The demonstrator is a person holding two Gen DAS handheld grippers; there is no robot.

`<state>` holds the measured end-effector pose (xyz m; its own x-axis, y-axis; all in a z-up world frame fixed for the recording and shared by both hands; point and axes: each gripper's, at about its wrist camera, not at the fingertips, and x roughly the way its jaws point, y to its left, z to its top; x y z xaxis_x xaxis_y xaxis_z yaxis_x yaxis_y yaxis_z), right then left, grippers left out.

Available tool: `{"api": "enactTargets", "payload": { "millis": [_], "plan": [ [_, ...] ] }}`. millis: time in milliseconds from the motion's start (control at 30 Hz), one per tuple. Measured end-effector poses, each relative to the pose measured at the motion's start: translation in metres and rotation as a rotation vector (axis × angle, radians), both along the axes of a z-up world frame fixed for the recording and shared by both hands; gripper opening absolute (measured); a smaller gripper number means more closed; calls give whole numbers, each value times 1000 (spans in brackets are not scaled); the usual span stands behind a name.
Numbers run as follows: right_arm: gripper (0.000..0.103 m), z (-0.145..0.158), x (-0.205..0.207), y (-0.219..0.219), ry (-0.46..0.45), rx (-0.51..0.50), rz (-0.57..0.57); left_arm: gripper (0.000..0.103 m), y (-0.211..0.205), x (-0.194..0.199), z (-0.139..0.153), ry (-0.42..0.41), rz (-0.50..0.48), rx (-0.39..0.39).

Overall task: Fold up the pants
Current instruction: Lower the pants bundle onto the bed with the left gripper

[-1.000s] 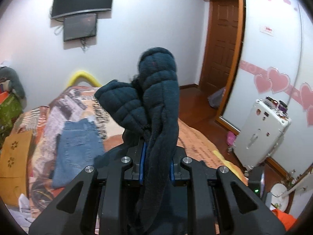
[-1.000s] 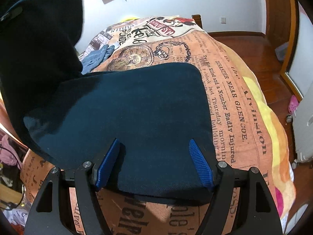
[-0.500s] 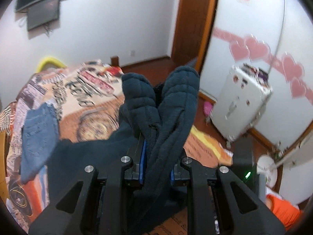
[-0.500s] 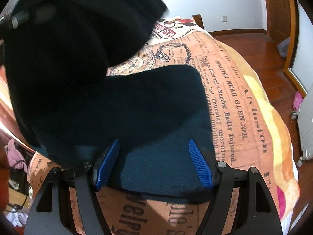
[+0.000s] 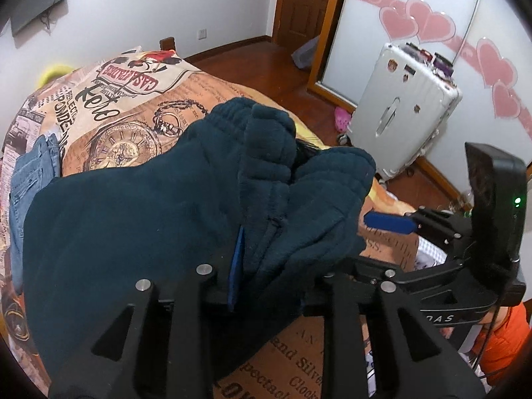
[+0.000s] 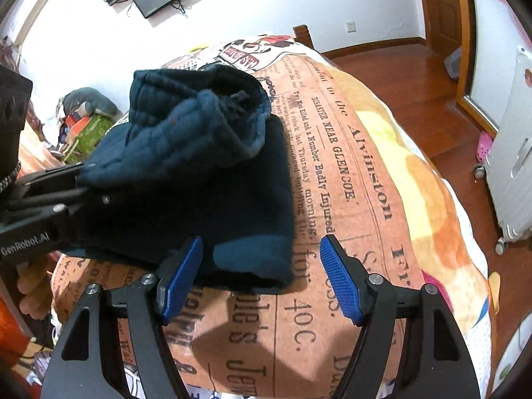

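Left hand-held gripper [image 5: 266, 259] opening around pants [image 5: 133, 226] waistband; right hand-held gripper [image 6: 261, 279] spread beside their edge.

The dark teal fleece pants [image 5: 139, 219] lie folded over on the bed [image 6: 359, 173], thick and soft. Their ribbed, gathered waistband end [image 6: 199, 123] is doubled back over the flat lower layer, bunched and raised near the right-hand edge of the fabric.

Left gripper [image 5: 266, 259]: right pad buried under pants [image 5: 139, 226] waistband; jaws opening with the cloth between them, pad contact unreadable. Jeans [image 5: 30, 173] partly covered by pants. Suitcase [image 6: 512, 153] cut by frame edge. Floor clutter [image 6: 83, 116] too small to identify.
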<state>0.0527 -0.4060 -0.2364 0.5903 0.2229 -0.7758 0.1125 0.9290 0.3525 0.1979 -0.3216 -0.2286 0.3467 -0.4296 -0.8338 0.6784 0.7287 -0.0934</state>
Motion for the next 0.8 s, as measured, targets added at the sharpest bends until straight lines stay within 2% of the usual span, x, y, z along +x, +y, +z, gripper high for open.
{"api": "enactTargets", "payload": {
  "millis": [200, 300, 433, 467, 500, 567, 633, 800],
  "plan": [
    [70, 4, 6, 6, -7, -14, 3, 32, 2, -8, 5, -2, 7, 33],
    [70, 5, 3, 7, -9, -18, 5, 38, 6, -13, 9, 9, 6, 27],
    [70, 6, 1, 7, -13, -20, 2, 43, 14, -23, 20, -1, -2, 16],
    [70, 6, 0, 7, -14, -21, 1, 47, 16, -24, 22, 0, -2, 12],
    [70, 7, -1, 7, -16, -22, 1, 62, 20, -26, 26, 4, 2, 7],
    [70, 8, -2, 7, -19, -22, 3, 77, 32, -31, 36, 6, 11, -48],
    [70, 8, -2, 8, -21, -24, 6, 81, 45, -35, 46, -26, 26, -69],
    [70, 5, -2, 12, -16, -16, 21, 81, 79, -21, 64, -115, 119, -34]
  ]
}}
